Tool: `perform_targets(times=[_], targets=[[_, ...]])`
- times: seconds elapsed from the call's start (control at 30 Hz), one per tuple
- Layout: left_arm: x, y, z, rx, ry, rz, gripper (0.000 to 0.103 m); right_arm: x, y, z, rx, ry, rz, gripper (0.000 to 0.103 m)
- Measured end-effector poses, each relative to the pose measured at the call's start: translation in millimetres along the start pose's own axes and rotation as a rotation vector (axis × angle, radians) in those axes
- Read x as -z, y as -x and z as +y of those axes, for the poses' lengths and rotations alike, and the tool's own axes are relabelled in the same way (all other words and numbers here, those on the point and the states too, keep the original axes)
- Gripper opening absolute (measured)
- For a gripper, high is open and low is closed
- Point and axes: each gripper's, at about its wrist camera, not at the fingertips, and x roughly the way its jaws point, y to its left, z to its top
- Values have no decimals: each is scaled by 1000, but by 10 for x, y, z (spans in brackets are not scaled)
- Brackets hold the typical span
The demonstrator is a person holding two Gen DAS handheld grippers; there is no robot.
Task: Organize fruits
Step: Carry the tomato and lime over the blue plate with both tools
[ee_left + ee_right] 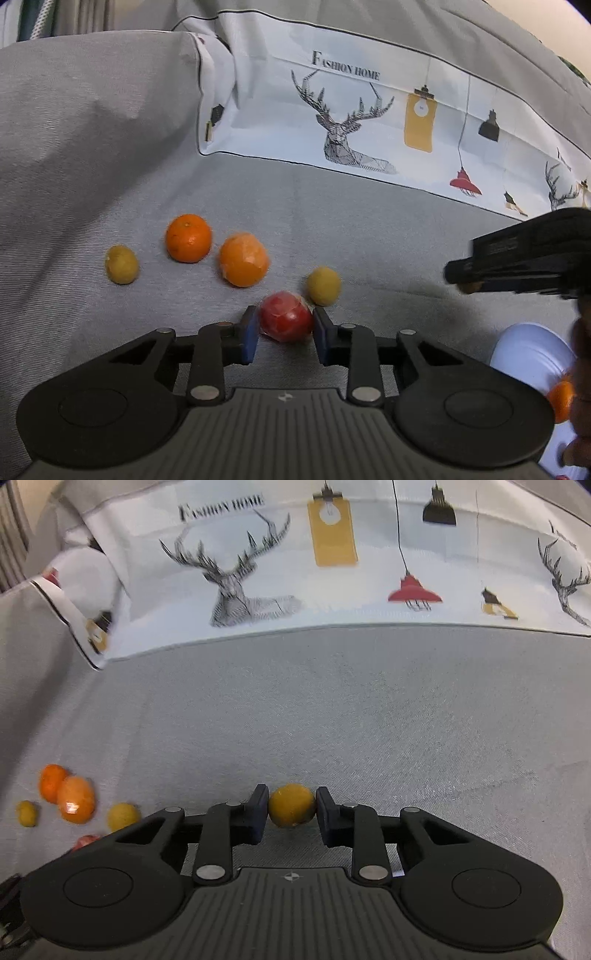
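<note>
On the grey sofa seat (pixel 388 240), a red fruit (pixel 286 325) sits between the blue pads of my left gripper (pixel 284 314), which is shut on it. Behind it lie two oranges (pixel 188 238) (pixel 243 264) and two small yellow fruits (pixel 122 264) (pixel 324 286). In the right wrist view my right gripper (pixel 291 797) is shut on another small yellow fruit (pixel 291 810), low over the seat. The left group shows there too: oranges (pixel 75 799), yellow fruits (pixel 123 816) and the red fruit (pixel 85 842), partly hidden.
A white cushion (pixel 351 122) printed with deer and lamps leans on the sofa back. A white plate (pixel 528 354) holding an orange (pixel 561 400) sits at the right edge, partly covered by a hand. The sofa arm (pixel 74 129) rises at left.
</note>
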Motion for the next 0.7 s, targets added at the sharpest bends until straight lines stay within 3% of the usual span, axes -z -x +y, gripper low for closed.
perform_targets(times=[0.2, 0.4, 0.63, 0.7], targets=[[-17, 214, 31, 42, 6, -39, 34, 144, 714, 26, -60, 43, -112, 29], [16, 546, -17, 118, -23, -74, 34, 610, 1465, -137, -91, 76, -215, 29], [133, 935, -120, 186, -94, -83, 34, 1313, 1957, -547, -75, 0, -242, 29], [178, 1041, -133, 208, -99, -74, 34, 1374, 2055, -623, -71, -11, -253, 29]])
